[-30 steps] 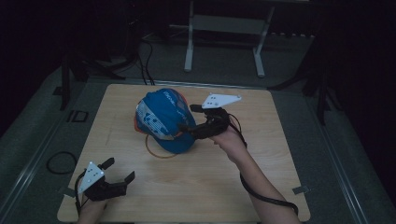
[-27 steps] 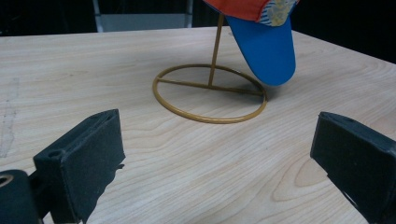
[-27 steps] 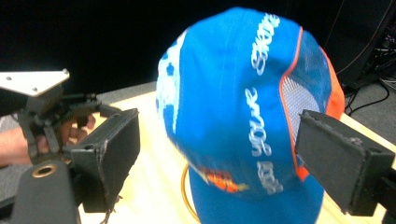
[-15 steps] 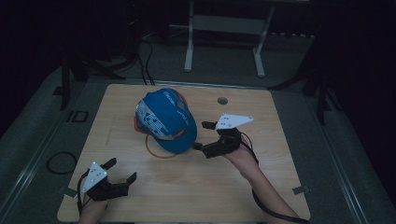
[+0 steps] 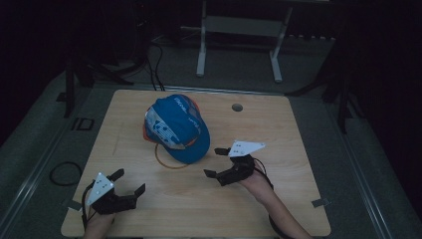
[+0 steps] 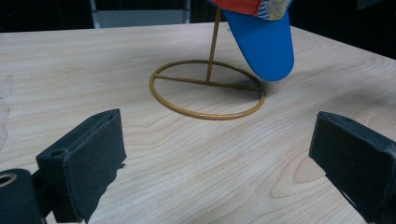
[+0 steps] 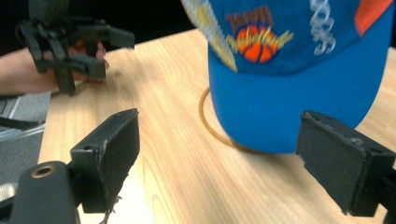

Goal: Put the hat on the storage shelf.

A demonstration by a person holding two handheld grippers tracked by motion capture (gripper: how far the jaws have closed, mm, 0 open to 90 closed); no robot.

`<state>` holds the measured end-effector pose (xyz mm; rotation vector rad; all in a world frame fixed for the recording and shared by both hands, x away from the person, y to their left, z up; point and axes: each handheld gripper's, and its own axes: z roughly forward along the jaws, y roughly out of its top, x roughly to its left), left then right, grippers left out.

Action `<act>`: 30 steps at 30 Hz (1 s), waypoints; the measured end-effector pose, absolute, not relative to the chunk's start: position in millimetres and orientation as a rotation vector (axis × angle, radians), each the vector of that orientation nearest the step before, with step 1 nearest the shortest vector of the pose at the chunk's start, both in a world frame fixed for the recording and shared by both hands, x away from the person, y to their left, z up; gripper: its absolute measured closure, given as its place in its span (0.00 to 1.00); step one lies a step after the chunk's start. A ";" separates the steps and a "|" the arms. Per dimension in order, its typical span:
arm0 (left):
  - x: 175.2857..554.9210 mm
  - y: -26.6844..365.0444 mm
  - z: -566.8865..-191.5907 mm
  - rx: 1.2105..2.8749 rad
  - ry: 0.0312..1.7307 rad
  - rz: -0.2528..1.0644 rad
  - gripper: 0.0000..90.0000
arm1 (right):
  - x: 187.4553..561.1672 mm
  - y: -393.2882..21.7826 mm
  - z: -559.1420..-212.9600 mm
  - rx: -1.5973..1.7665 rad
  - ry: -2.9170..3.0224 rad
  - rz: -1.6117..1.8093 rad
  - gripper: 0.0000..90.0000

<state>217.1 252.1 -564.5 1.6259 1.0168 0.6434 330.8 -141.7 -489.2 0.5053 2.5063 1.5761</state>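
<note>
A blue cap [image 5: 175, 128] with orange and white patterns hangs on a thin gold stand whose ring base [image 5: 169, 162] lies on the wooden table [image 5: 298, 129]. My right gripper [image 5: 214, 162] hovers open just right of the brim, apart from it; its view looks along wide jaws at the cap [image 7: 299, 70] with its basketball logo and the ring base [image 7: 205, 116]. My left gripper [image 5: 130, 180] rests open near the front left corner. Between its jaws, its view shows the ring base [image 6: 208, 91], the upright rod and the blue brim [image 6: 268, 46].
A round hole [image 5: 237, 107] sits in the table's far right part. A metal frame [image 5: 239, 30] stands on the floor behind the table. A cable loop [image 5: 64, 173] lies on the floor at the left. The left hand and its gripper [image 7: 88, 44] appear in the right gripper view.
My right gripper has drawn back from the cap's right side toward the front of the table, its jaws empty. The cap stays on its stand. The left gripper has not moved.
</note>
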 end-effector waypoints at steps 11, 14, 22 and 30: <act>217.1 251.8 -564.6 1.635 1.015 0.648 0.04 | 325.5 -152.6 -519.4 0.536 2.527 1.526 0.15; 217.1 251.4 -564.9 1.641 1.010 0.648 0.04 | 324.0 -158.2 -527.1 0.547 2.537 1.515 0.15; 217.4 251.4 -565.0 1.643 1.013 0.651 0.04 | 319.2 -176.6 -539.7 0.588 2.514 1.474 0.16; 217.8 250.6 -565.8 1.654 1.013 0.647 0.04 | 315.5 -195.5 -547.1 0.616 2.504 1.431 0.16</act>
